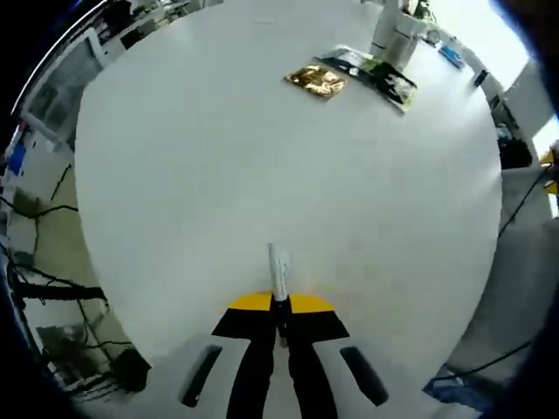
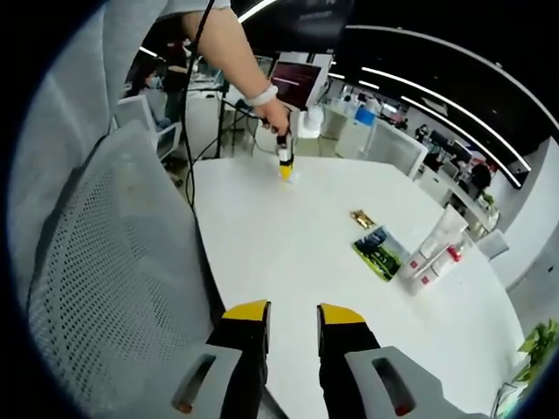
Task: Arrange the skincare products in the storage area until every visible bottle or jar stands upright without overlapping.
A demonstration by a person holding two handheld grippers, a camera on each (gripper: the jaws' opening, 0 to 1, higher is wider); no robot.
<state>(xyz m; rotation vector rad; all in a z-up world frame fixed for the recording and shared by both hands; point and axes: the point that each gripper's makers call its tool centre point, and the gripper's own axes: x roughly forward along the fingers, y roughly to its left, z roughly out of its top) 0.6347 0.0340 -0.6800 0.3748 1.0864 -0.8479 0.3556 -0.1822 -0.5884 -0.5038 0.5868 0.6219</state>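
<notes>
My left gripper (image 1: 279,304) is shut on a slim white tube (image 1: 279,272) that pokes out past its yellow tips, just above the white table (image 1: 218,192). Far across the table lie a gold sachet (image 1: 316,80) and a dark green packet (image 1: 377,73), with white tubes (image 1: 393,33) standing behind them. In the right gripper view, my right gripper (image 2: 293,316) is open and holds nothing, near the table's edge. The same white tubes (image 2: 437,246), one with red print, stand to the right beside the green packet (image 2: 382,251) and the gold sachet (image 2: 362,216). A person's hand holds the left gripper (image 2: 284,164) tip-down at the table's far end.
A white mesh chair (image 2: 105,288) stands close on the left of the right gripper. Monitors and desks (image 2: 301,83) sit beyond the table (image 2: 288,236). Cables run over the floor (image 1: 48,262) left of the table.
</notes>
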